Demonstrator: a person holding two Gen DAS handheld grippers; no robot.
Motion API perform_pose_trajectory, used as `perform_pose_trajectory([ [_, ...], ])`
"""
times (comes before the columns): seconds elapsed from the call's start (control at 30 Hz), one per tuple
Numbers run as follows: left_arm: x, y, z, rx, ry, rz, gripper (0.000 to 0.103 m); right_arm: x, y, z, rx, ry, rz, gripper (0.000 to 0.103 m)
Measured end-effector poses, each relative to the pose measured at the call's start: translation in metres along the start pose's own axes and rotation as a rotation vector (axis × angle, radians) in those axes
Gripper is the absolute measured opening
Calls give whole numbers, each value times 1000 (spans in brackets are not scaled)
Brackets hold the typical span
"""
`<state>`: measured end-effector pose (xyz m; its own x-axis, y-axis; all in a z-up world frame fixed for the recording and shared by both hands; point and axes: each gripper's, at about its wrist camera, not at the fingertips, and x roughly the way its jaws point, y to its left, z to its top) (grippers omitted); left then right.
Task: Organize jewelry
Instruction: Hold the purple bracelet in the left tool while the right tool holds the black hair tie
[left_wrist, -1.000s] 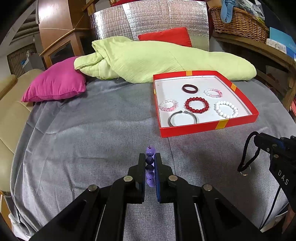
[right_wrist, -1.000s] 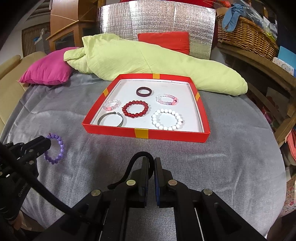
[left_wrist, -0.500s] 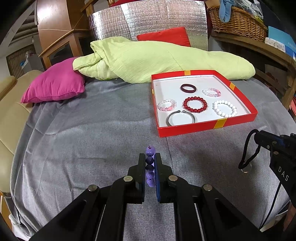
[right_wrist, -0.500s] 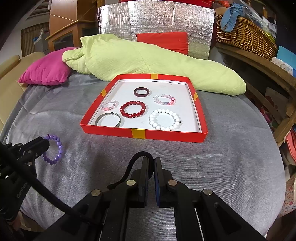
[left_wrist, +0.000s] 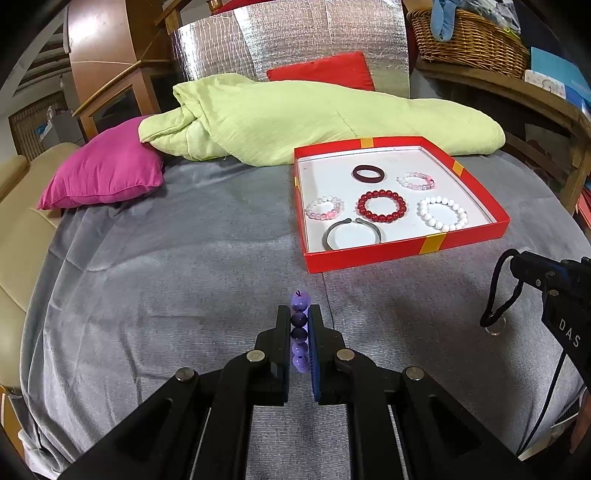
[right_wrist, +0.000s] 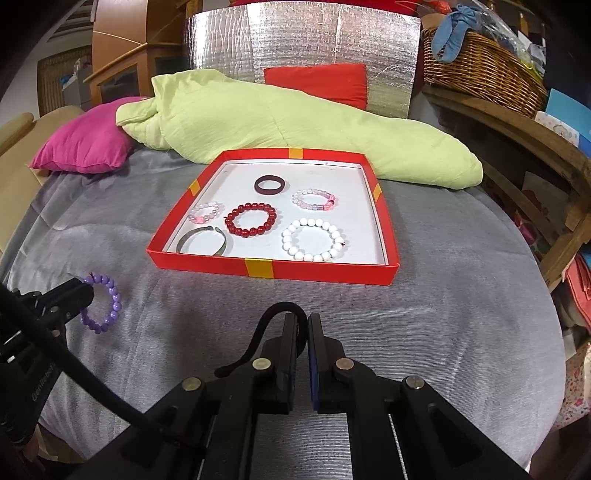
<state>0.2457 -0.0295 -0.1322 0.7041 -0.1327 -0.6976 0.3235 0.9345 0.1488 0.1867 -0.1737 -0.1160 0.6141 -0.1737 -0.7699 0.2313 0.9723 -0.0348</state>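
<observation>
My left gripper (left_wrist: 299, 314) is shut on a purple bead bracelet (left_wrist: 299, 332), held above the grey bedspread; it also shows in the right wrist view (right_wrist: 105, 306). My right gripper (right_wrist: 303, 321) is shut on a thin black cord loop (right_wrist: 275, 314), seen at the right of the left wrist view (left_wrist: 498, 291). A red tray (left_wrist: 406, 253) with a white floor holds several bracelets: red beads (left_wrist: 382, 206), white beads (left_wrist: 443, 214), a dark bangle (left_wrist: 367, 172), a grey cuff (left_wrist: 351, 236) and two pink bead bracelets. The tray (right_wrist: 258, 267) lies just ahead of my right gripper.
A green quilt (left_wrist: 295, 114), a magenta pillow (left_wrist: 103, 173) and a red cushion (left_wrist: 321, 70) lie behind the tray. A wooden shelf with a wicker basket (right_wrist: 480, 70) stands at the right. The bed's front and right edges drop off close by.
Both grippers have moved a little forward toward the tray, so it looks nearer. Each keeps hold of its item.
</observation>
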Motion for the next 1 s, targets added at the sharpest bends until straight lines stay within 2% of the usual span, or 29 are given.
perform_pose_trajectory([
  [0.17,-2,0,1,-8,-8,-5,9,1,-9,0,26,5,16,6],
  [0.33,-10,3,6,-28,-59,-33,9,5,-31,1,124,38,108,6],
  [0.53,-20,4,13,-45,-117,-112,9,10,-66,0,265,61,198,6],
  [0.67,-23,3,17,-48,-140,-170,9,10,-82,1,313,51,211,6],
  [1.0,-26,0,29,-57,-202,-253,9,8,-118,3,390,11,199,6],
])
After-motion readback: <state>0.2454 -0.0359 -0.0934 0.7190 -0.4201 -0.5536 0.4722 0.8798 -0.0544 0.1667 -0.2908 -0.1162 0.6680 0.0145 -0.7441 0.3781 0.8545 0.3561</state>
